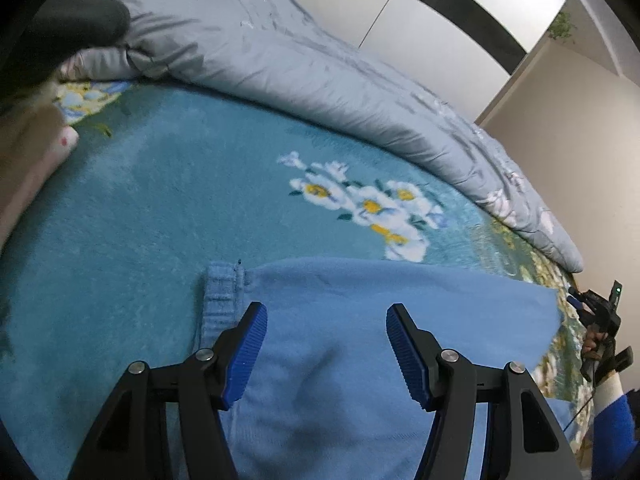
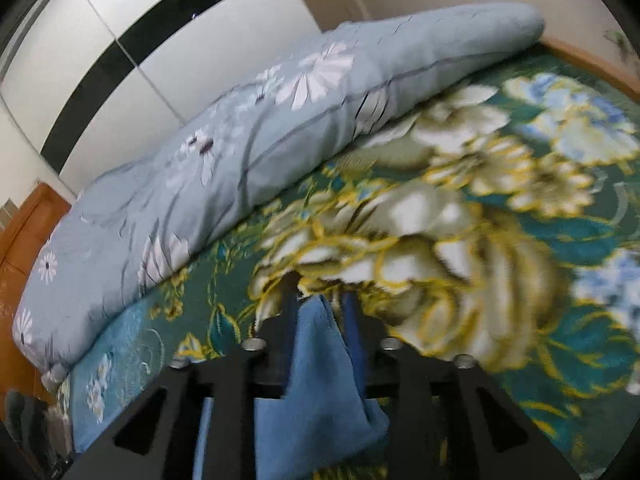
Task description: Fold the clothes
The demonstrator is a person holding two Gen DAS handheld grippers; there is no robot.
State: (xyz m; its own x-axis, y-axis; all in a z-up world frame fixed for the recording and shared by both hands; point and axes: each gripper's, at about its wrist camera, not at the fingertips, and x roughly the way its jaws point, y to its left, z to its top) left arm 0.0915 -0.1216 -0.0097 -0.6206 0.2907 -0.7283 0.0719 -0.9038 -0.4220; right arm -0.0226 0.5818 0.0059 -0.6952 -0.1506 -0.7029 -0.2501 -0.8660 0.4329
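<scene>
1. The left gripper has its two blue-padded fingers spread wide apart, with nothing between them touching the pads.
2. A light blue garment, soft and sweater-like, lies beneath and ahead of those parted fingers, filling the gap between them and stretching away past the right finger.
3. A ribbed cuff or hem of the garment sits just ahead of the left finger, slightly to its outer side.
4. The garment rests on a teal floral blanket, which spreads out beyond the fingertips.
5. Farther ahead of the fingers, a folded grey-blue quilt with white daisies lies along the blanket's far edge.
6. The right gripper has its fingers drawn close together, clamped on a bunched fold of the same light blue garment.
7. That fold rises between the right fingers as a peak near their tips and widens down toward the camera.
8. Beyond the right fingertips the blanket shows large cream and yellow flowers, blurred, with the quilt lying to the left and ahead.
9. In the left view, the right gripper appears small at the far right, beside the garment's far edge.
</scene>
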